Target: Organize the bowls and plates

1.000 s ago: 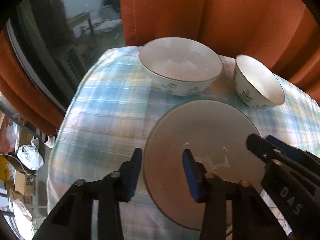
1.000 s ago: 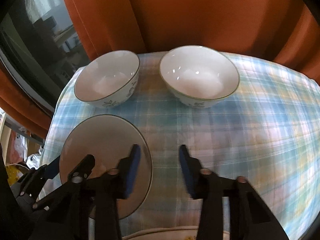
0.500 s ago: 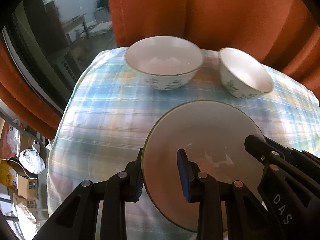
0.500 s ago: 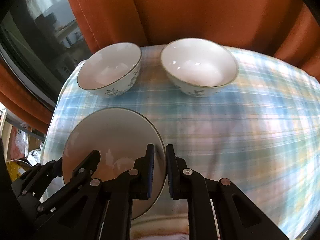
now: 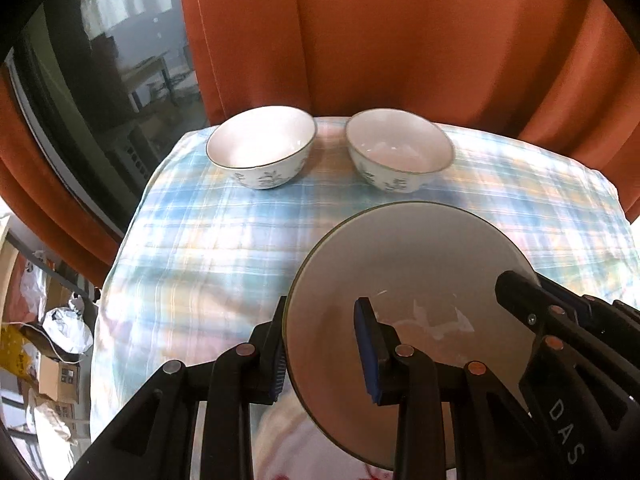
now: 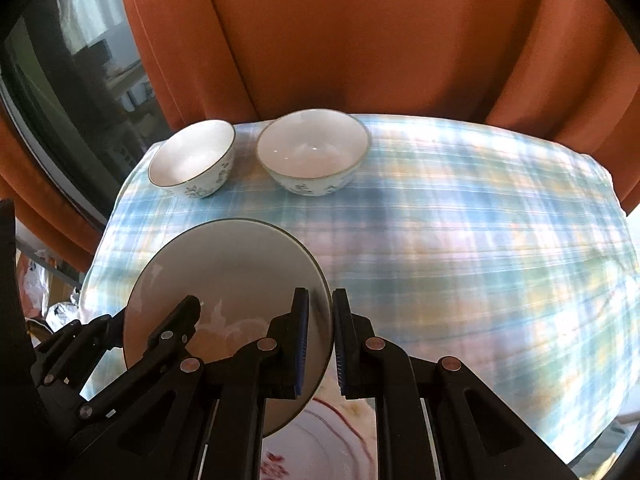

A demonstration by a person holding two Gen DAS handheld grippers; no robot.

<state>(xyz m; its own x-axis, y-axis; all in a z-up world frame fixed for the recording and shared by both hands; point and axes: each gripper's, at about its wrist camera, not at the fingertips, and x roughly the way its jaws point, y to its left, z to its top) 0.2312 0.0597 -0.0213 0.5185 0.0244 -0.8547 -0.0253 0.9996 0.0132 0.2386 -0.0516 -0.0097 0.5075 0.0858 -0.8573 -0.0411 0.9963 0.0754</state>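
A grey plate [image 5: 404, 264] with a thin dark rim is lifted off the checked tablecloth; it also shows in the right wrist view [image 6: 232, 264]. My left gripper [image 5: 324, 354] is shut on its left rim, one finger under and one on top. My right gripper [image 6: 320, 338] is shut on its right rim. Two white bowls with blue flower prints stand at the far edge: a left bowl [image 5: 262, 146] and a right bowl [image 5: 400, 150], seen again in the right wrist view as left bowl [image 6: 192, 158] and right bowl [image 6: 314, 150].
A white plate with red pattern [image 6: 320, 444] lies under the lifted plate at the table's near edge. Orange curtains [image 6: 360, 40] hang right behind the table. A dark window [image 5: 100, 80] and floor clutter [image 5: 52, 340] are at the left, past the table's left edge.
Both grippers closed on the grey plate's rims, first the right then the left. The plate rose off the table and both views pulled back and up.
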